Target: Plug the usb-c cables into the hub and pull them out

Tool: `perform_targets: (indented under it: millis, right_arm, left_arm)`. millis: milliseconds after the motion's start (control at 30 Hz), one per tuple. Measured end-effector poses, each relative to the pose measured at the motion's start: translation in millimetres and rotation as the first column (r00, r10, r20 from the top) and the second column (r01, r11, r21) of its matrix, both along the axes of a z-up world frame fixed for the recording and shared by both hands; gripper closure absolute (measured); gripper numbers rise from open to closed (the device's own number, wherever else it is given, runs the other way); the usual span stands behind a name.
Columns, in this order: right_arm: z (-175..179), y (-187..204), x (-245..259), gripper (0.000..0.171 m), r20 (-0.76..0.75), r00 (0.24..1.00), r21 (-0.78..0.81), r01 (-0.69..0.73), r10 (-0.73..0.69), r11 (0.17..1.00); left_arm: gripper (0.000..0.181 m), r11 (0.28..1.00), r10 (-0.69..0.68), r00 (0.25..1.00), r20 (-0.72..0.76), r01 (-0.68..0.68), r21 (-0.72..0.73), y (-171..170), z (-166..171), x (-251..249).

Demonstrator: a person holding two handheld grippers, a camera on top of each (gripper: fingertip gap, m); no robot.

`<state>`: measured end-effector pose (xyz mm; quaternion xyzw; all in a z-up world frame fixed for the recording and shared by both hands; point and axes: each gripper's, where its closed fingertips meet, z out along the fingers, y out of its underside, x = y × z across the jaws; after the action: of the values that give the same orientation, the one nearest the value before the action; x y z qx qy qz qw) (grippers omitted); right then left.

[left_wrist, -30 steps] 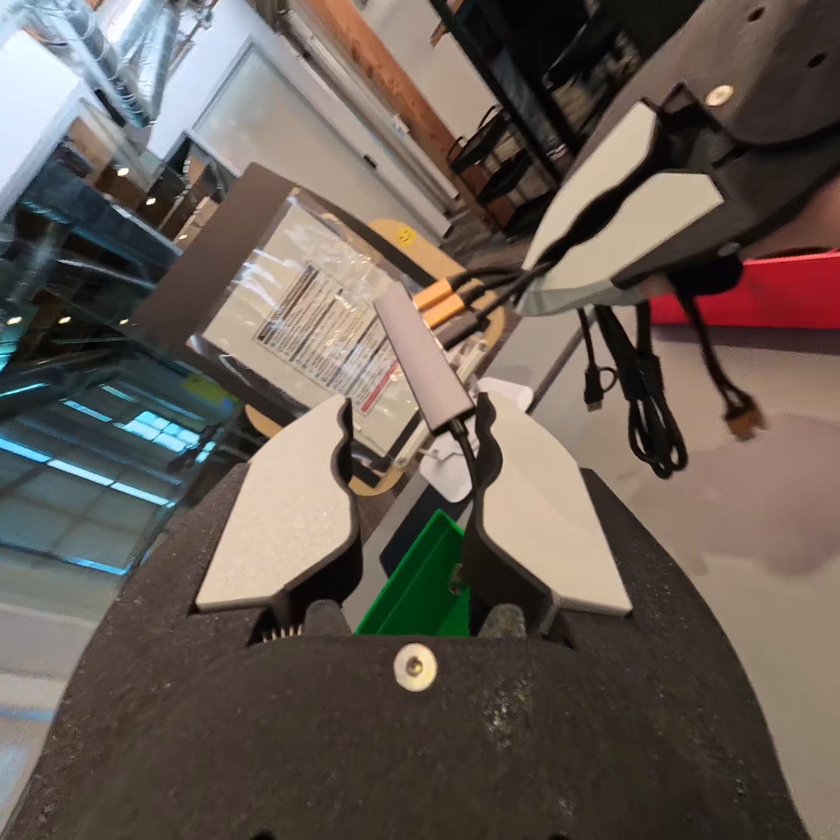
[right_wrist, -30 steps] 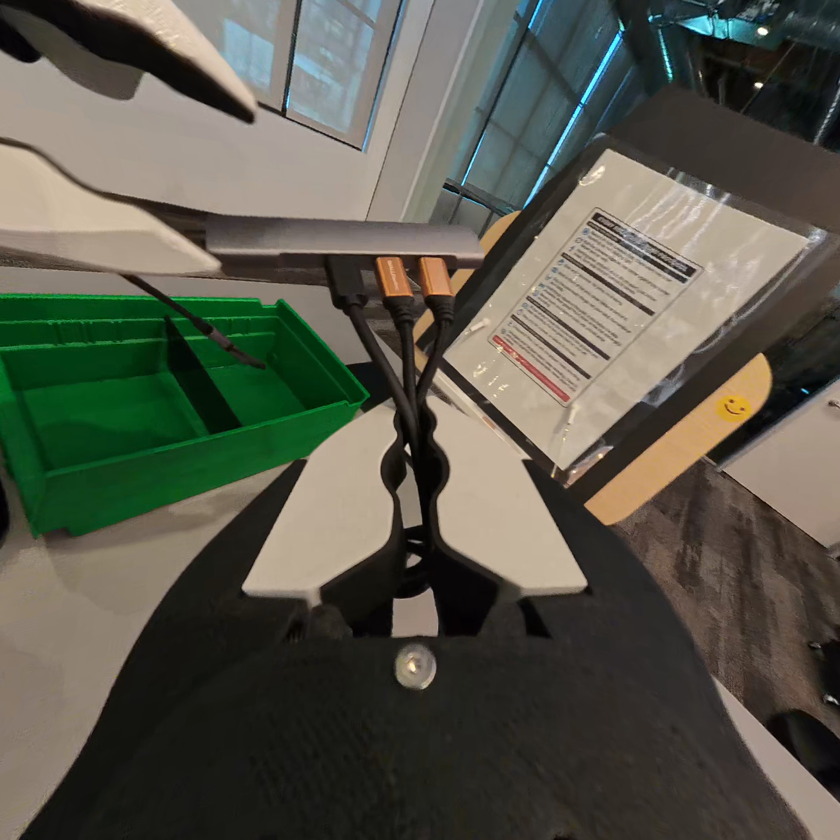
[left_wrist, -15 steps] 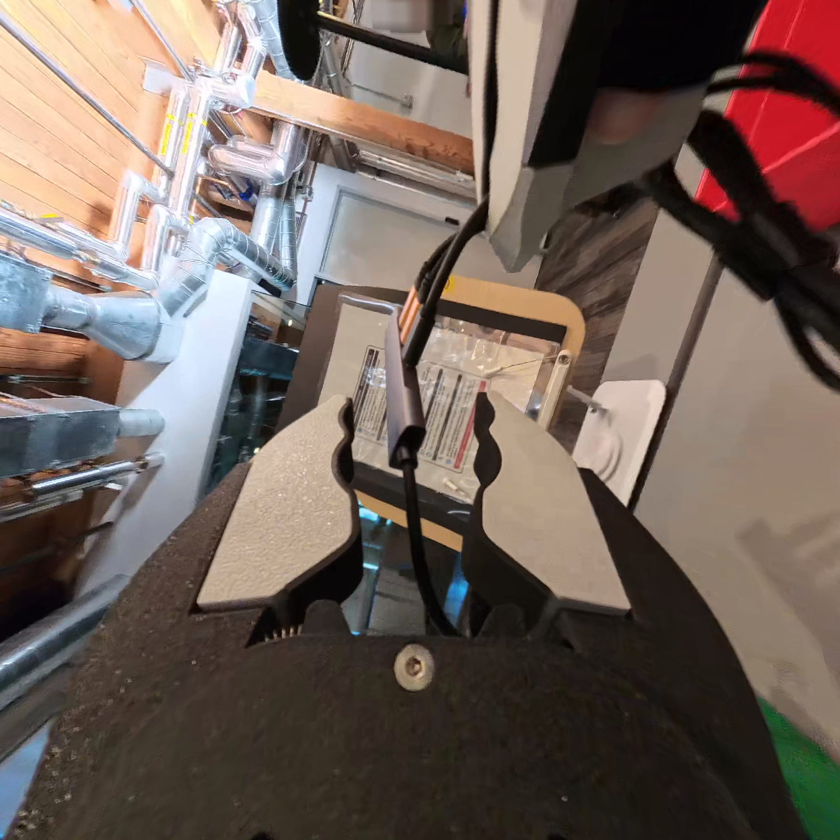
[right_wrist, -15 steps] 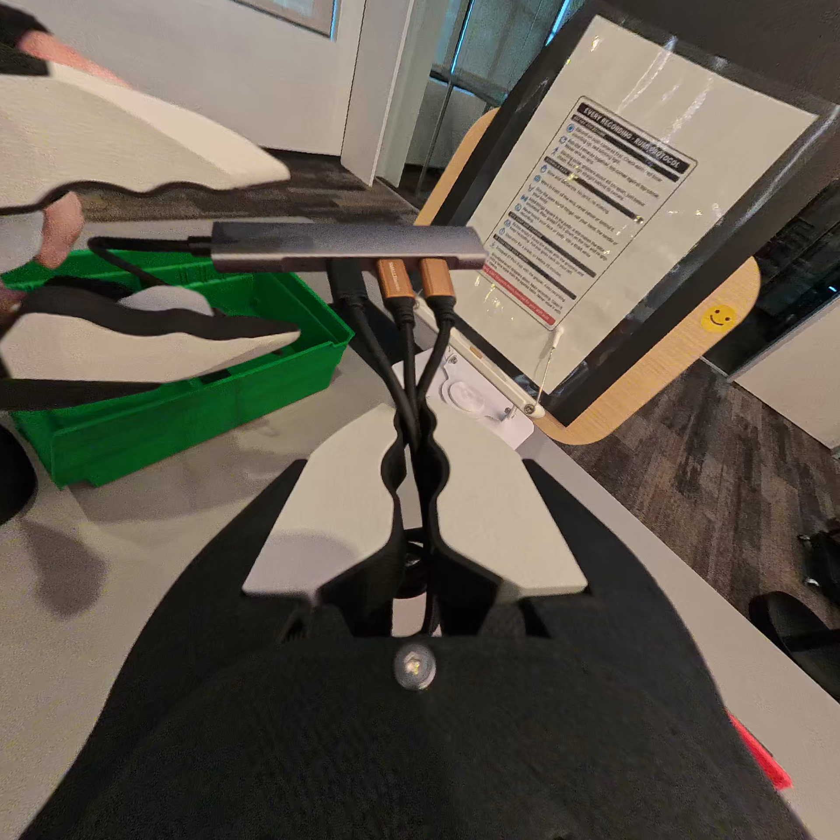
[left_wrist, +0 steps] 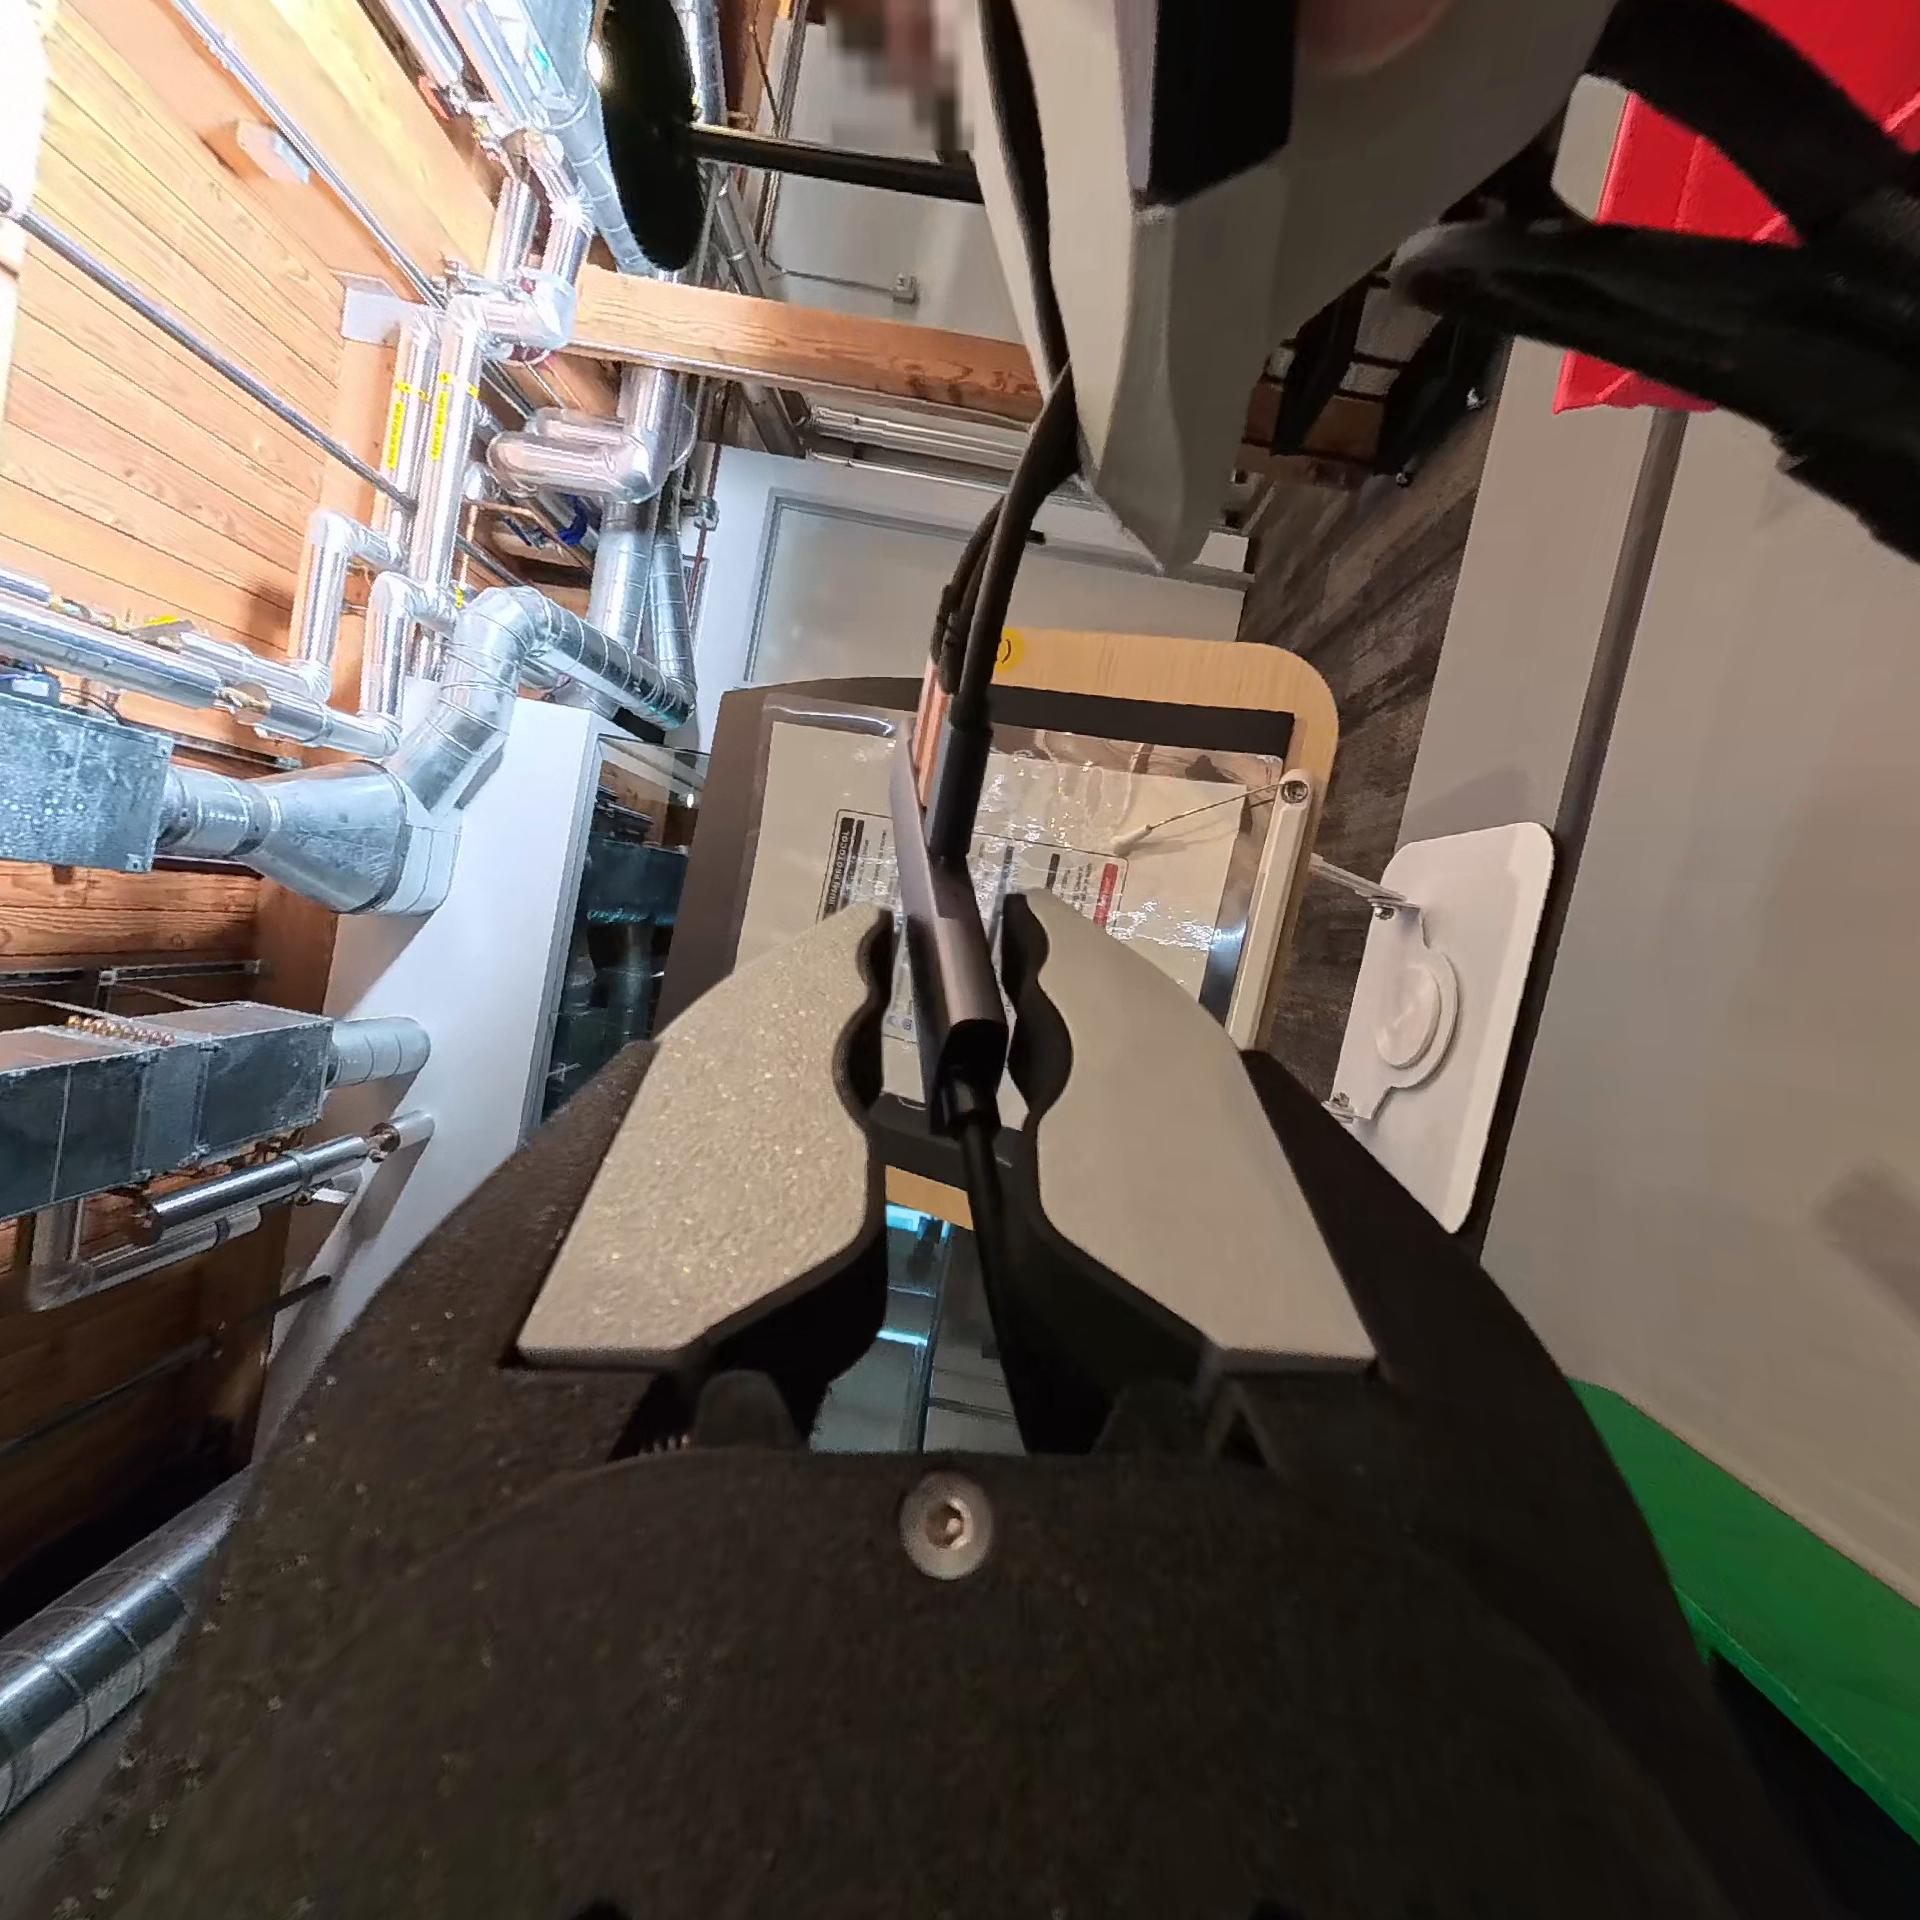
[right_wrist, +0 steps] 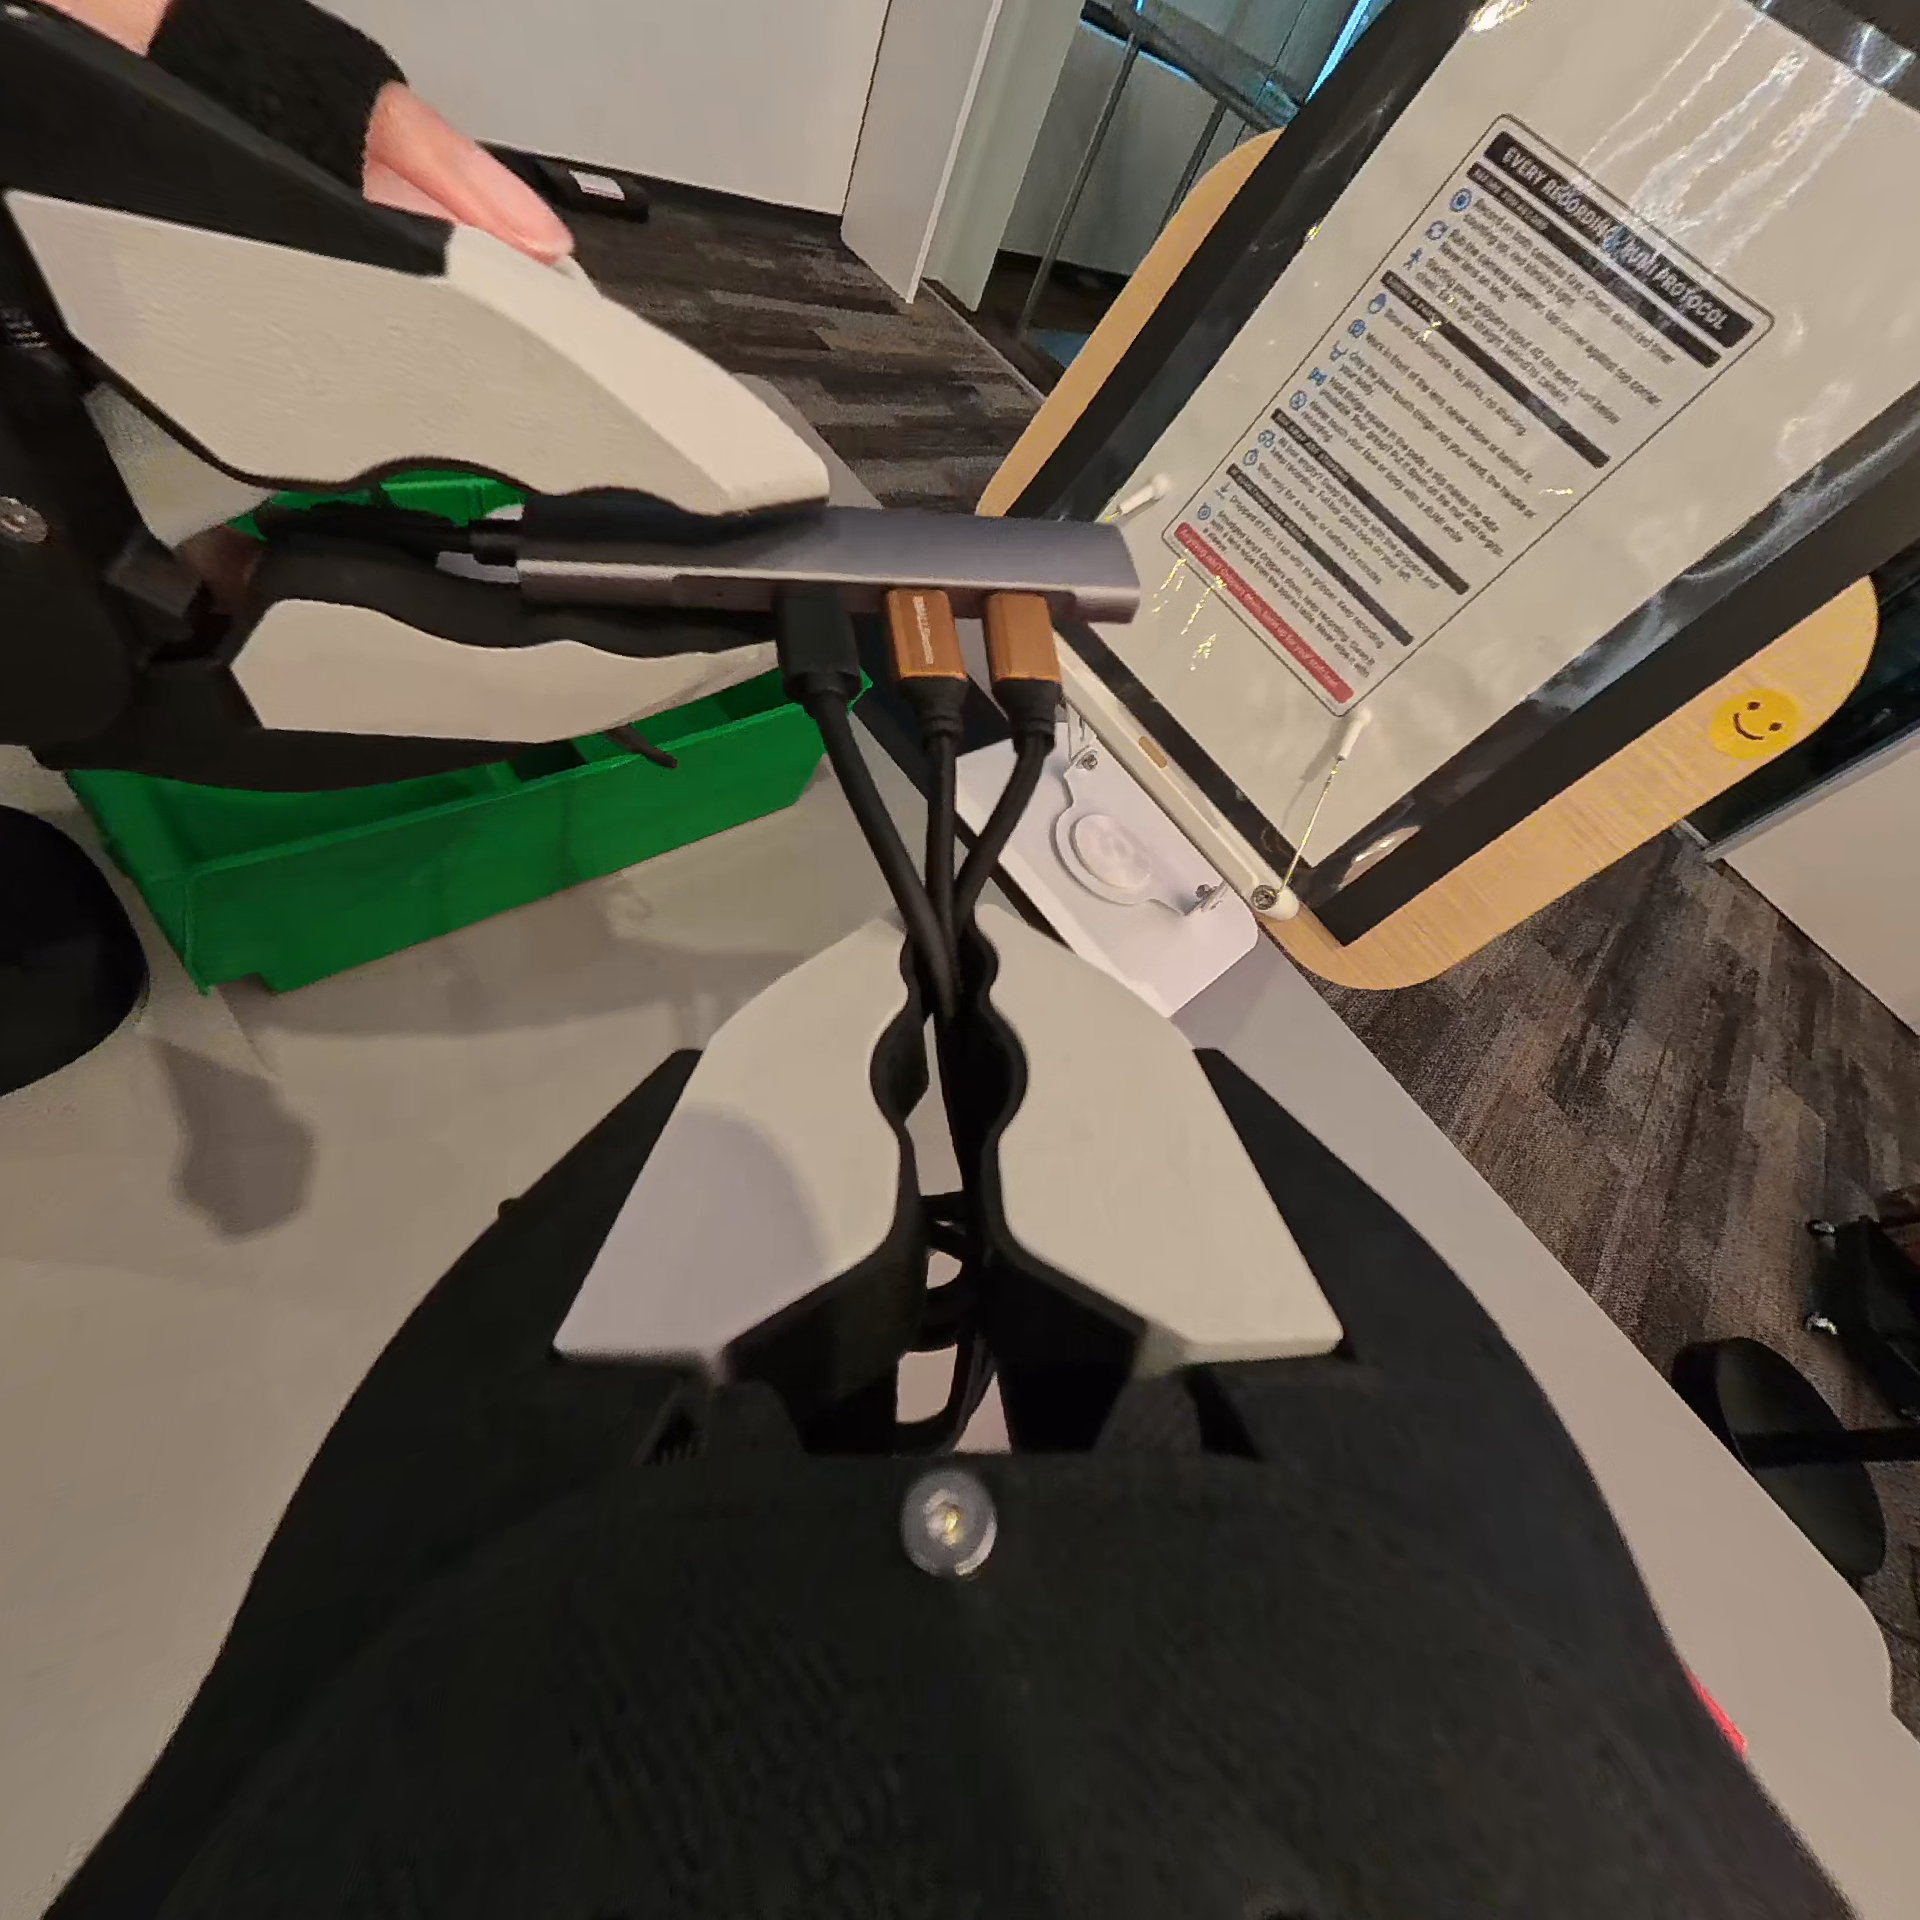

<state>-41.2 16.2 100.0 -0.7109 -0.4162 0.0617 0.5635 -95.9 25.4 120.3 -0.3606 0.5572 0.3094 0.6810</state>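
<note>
A grey usb-c hub (right_wrist: pixel 966 556) hangs in the air above the table. One black plug (right_wrist: pixel 821 634) and two orange plugs (right_wrist: pixel 925 649) sit in its lower side. My left gripper (left_wrist: pixel 945 920) is shut on the hub's (left_wrist: pixel 951 977) cord end; in the right wrist view it (right_wrist: pixel 795 571) comes in from the left, with a gloved hand behind it. My right gripper (right_wrist: pixel 951 935) is shut on the three black cables (right_wrist: pixel 940 894) just below the plugs. In the left wrist view it (left_wrist: pixel 1143 312) hangs above the hub with a loose cable bundle beside it.
A green bin (right_wrist: pixel 468 831) stands on the grey table (right_wrist: pixel 416 1195) behind the hub. A framed laminated sheet (right_wrist: pixel 1507 416) on a white base plate (right_wrist: pixel 1132 883) stands at the table's edge. A red bin (left_wrist: pixel 1704 208) is near the right gripper. A chair base (right_wrist: pixel 1787 1455) is on the carpet. The left gripper's tips are roughly 7 centimetres from the right gripper's.
My left gripper was open around the hub's cord end and has closed on it. Both grippers have tilted and moved closer together. The right gripper kept its hold on the cables.
</note>
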Motion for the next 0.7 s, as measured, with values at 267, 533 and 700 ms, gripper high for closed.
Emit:
perform_targets:
  millis: [267,533,700]
  right_arm:
    - [-4.1,2.3,-0.6,0.167,0.014,1.0,-0.008,-0.003,0.003,1.0]
    - [-2.3,10.0,-1.1,0.146,0.007,1.0,0.047,-0.016,0.015,0.999]
    - [40.5,-10.3,-9.1,0.137,0.009,0.998,0.35,-0.062,0.063,0.935]
  left_arm:
    - [0.171,0.998,0.016,1.0,-0.007,-0.015,0.064,3.7,1.3,-0.3]
    - [0.171,0.995,0.066,0.996,0.051,-0.07,0.065,15.2,-0.4,0.8]
    - [0.172,0.986,0.131,0.989,0.065,-0.136,0.095,26.6,0.6,-8.7]
